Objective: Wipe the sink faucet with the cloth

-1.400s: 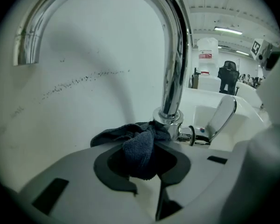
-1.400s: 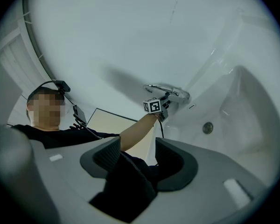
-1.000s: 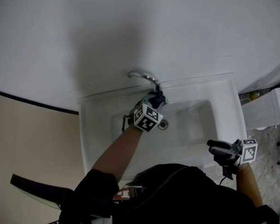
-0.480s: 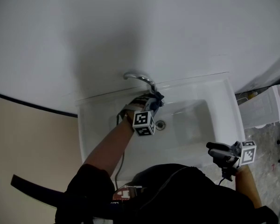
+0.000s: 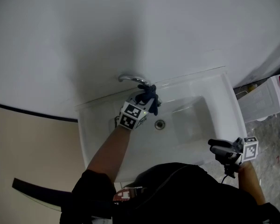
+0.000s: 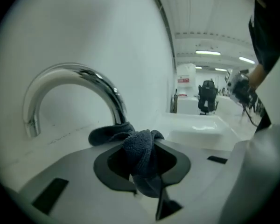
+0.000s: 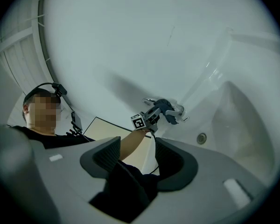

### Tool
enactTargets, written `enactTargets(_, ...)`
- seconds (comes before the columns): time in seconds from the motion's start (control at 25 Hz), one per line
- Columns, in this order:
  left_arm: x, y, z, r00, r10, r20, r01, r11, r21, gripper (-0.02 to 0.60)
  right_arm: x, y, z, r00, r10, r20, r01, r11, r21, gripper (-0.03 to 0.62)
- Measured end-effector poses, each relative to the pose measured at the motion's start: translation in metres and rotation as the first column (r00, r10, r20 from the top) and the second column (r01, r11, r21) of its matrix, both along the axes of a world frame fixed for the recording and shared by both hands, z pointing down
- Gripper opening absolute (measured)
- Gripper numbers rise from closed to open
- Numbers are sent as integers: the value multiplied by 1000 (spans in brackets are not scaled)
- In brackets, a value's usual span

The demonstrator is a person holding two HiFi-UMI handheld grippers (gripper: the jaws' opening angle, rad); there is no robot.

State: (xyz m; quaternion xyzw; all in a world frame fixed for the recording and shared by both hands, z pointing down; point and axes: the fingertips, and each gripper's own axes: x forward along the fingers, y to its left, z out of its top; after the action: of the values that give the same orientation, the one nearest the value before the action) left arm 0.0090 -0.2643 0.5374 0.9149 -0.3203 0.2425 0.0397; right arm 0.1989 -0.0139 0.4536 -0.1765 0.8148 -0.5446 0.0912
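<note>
Cloth (image 6: 141, 154), soft and limp, holds best bunched, as the left gripper (image 5: 145, 101) clamps it mid-frame against the chrome faucet (image 6: 79, 76); the right gripper (image 7: 136, 157) gapes empty.

The faucet (image 6: 91, 76) is polished chrome metal, mirror-glossy, with bright streaks along its curve. The cloth (image 6: 140, 153) is dark blue-grey fabric with a rough, looped weave, fully matt. The left tool (image 6: 142, 167) has a smooth, matt grey plastic shell and darker, duller jaw pads; the right tool (image 7: 137, 157) looks the same. The sink (image 5: 214, 101) is white, smooth and glossy like glazed ceramic, and its drain ring (image 5: 159, 124) is shiny metal. The wall (image 5: 130, 31) is white and matt.
</note>
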Motion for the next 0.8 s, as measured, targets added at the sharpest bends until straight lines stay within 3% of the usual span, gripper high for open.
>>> enactTargets(0.12,18,5,33,988,56,147,-53,998,-20,83,-1,2,0,1000,-6,-4,6,1000,-5,224)
enactTargets(0.32,19,0,63,991,64,115,-41,981,-190,83,0,1,3,1000,3,-14,-3,1000,-8,224)
enactTargets(0.44,32,-2,67,974,113,196,-60,964,-257,83,2,2,10,1000,-2,-19,1,999,-32,224)
enactTargets(0.52,54,-3,65,929,165,330,-85,966,-244,83,0,2,6,1000,-20,-13,20,999,-40,224)
enactTargets(0.6,66,-4,66,847,200,493,-94,968,-232,83,-6,2,-3,999,-52,-2,52,998,-32,224)
enactTargets(0.68,69,-6,70,783,225,579,-93,964,-248,83,-12,1,-9,997,-78,-3,78,997,-19,224)
enactTargets(0.72,68,-6,71,772,239,590,-100,961,-258,83,-14,2,-10,997,-83,-8,82,997,-12,224)
enactTargets(0.8,58,0,71,777,265,571,-121,953,-278,80,-13,3,-6,997,-74,-17,74,997,-4,224)
